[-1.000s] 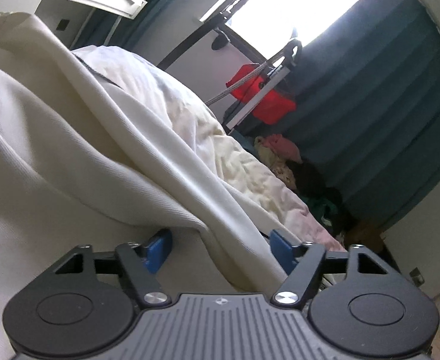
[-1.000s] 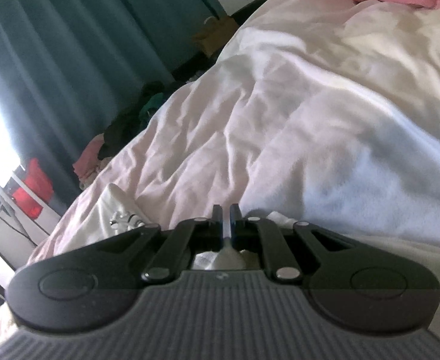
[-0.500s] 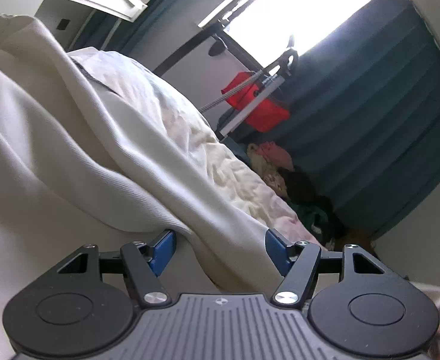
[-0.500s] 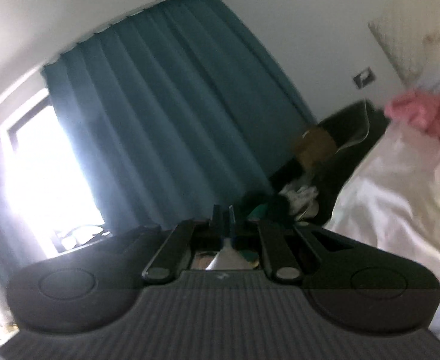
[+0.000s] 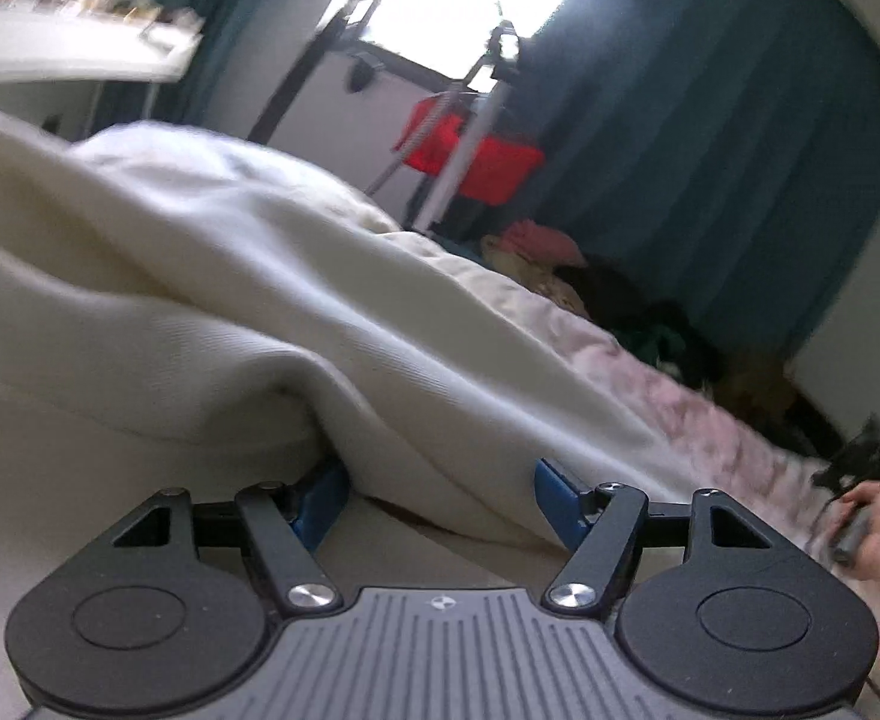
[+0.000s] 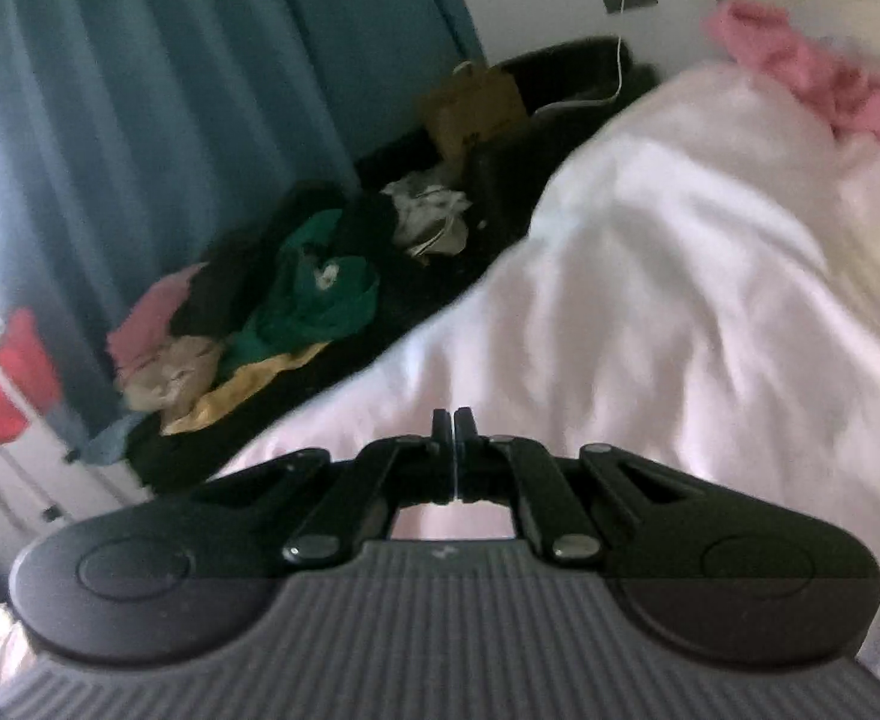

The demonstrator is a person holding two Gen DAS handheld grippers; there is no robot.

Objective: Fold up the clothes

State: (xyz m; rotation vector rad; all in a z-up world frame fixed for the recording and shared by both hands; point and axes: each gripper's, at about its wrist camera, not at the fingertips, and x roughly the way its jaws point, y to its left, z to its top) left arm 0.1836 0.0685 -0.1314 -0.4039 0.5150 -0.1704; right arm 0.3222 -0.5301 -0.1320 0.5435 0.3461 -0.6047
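Released, one cream garment [image 5: 272,324] lies between two blue fingers [image 5: 553,495].

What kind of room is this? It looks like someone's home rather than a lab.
Most likely a bedroom in a home. A bed with a rumpled pale duvet fills the view, teal curtains hang at the window, and a heap of loose clothes lies on the floor beside the bed.

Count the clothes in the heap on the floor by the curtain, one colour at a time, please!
pink piece: 1
beige piece: 1
green piece: 1
yellow piece: 1
white piece: 1
Total: 5 that I can tell apart. The black clothes are too dark to count.
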